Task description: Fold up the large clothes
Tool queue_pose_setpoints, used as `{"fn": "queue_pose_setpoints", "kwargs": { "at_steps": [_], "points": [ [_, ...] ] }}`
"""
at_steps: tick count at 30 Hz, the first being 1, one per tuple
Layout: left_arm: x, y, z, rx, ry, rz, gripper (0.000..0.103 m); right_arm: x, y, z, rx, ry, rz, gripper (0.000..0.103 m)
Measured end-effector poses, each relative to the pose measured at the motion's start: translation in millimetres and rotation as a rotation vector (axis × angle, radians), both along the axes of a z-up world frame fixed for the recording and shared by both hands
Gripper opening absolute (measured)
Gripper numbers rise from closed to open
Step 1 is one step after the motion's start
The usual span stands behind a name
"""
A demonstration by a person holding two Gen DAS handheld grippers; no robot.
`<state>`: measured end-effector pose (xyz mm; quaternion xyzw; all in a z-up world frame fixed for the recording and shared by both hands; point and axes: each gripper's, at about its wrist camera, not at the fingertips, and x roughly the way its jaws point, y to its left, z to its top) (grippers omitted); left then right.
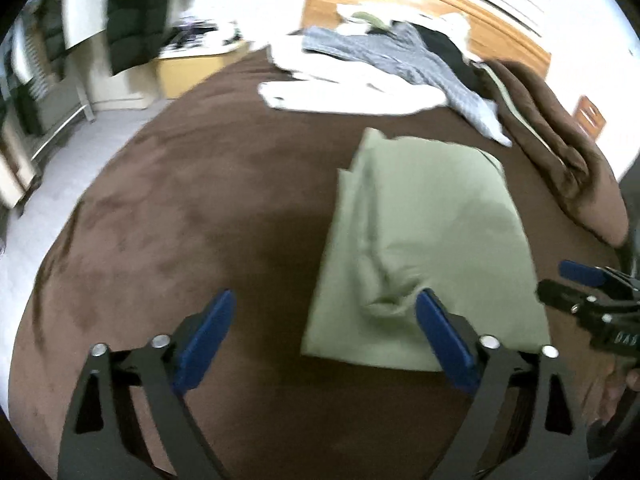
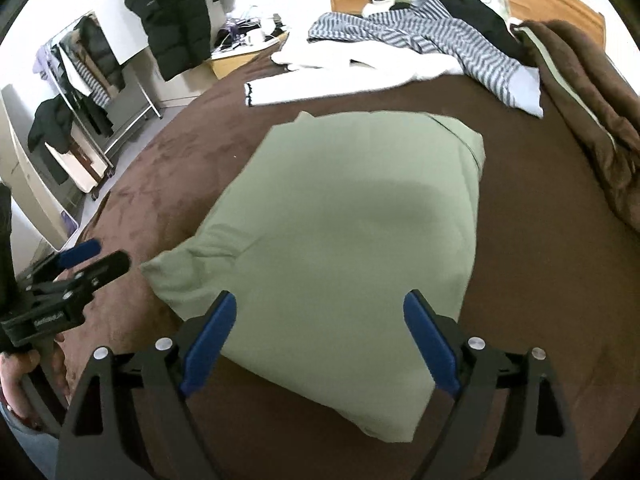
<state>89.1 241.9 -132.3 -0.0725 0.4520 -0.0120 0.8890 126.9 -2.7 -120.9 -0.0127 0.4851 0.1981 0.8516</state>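
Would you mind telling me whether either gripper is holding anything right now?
Nothing is held: left gripper and right gripper are open above the folded pale-green garment.

From my left gripper (image 1: 325, 318), its blue fingers spread wide, I see bare brown plush bedspread (image 1: 168, 208) ahead and to the left, open for passage. The folded pale green garment (image 2: 352, 216) fills the middle ground under my right gripper (image 2: 320, 320), also spread wide. Beyond it, a white long-sleeved top (image 2: 340, 76) and a grey striped shirt (image 2: 432, 36) block the far side. A bunched brown blanket (image 2: 588, 112) walls off the right edge.
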Motion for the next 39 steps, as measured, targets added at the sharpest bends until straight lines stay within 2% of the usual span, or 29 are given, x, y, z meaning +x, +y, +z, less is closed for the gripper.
{"fn": "queue_pose_setpoints", "kwargs": {
  "at_steps": [2, 4, 5, 6, 9, 16, 19, 21, 26, 28, 31, 32, 35, 39],
  "points": [
    [10, -15, -2, -0.002, 0.011, -0.047, 0.080, -1, -6, -4, 0.006, 0.003, -0.008, 0.085],
    [18, -25, -6, -0.022, 0.030, -0.076, 0.068, -1, -12, -10, 0.006, 0.016, -0.015, 0.085],
    [22, -29, -10, -0.038, 0.049, -0.090, 0.056, -1, -14, -12, 0.007, 0.020, -0.018, 0.085],
    [24, -31, -13, -0.046, 0.065, -0.098, 0.048, -1, -18, -15, 0.010, 0.026, -0.021, 0.085],
    [28, -38, -22, -0.065, 0.098, -0.111, 0.042, 0, -27, -20, 0.019, 0.040, -0.034, 0.085],
    [27, -43, -33, -0.053, 0.144, -0.102, 0.040, 5, -39, -27, 0.045, 0.062, -0.050, 0.085],
    [25, -45, -37, -0.027, 0.139, -0.105, 0.033, 5, -40, -29, 0.050, 0.070, -0.051, 0.085],
    [22, -45, -37, -0.032, 0.131, -0.112, 0.022, 5, -41, -29, 0.057, 0.077, -0.053, 0.085],
    [12, -45, -22, 0.001, 0.061, -0.099, 0.019, 4, -39, -27, 0.070, 0.081, -0.041, 0.085],
    [8, -50, -17, 0.049, 0.035, -0.103, 0.019, 2, -38, -29, 0.062, 0.078, -0.033, 0.085],
    [8, -55, -24, 0.128, 0.042, -0.116, 0.019, 2, -35, -44, 0.032, 0.113, -0.030, 0.083],
    [10, -54, -29, 0.132, 0.056, -0.113, 0.019, 1, -33, -54, 0.016, 0.133, -0.029, 0.082],
    [13, -45, -55, 0.079, 0.093, -0.103, 0.022, -2, -30, -66, -0.027, 0.118, -0.023, 0.082],
    [13, -45, -75, 0.080, 0.090, -0.103, 0.027, -4, -27, -78, -0.050, 0.112, -0.020, 0.082]
  ]
}}
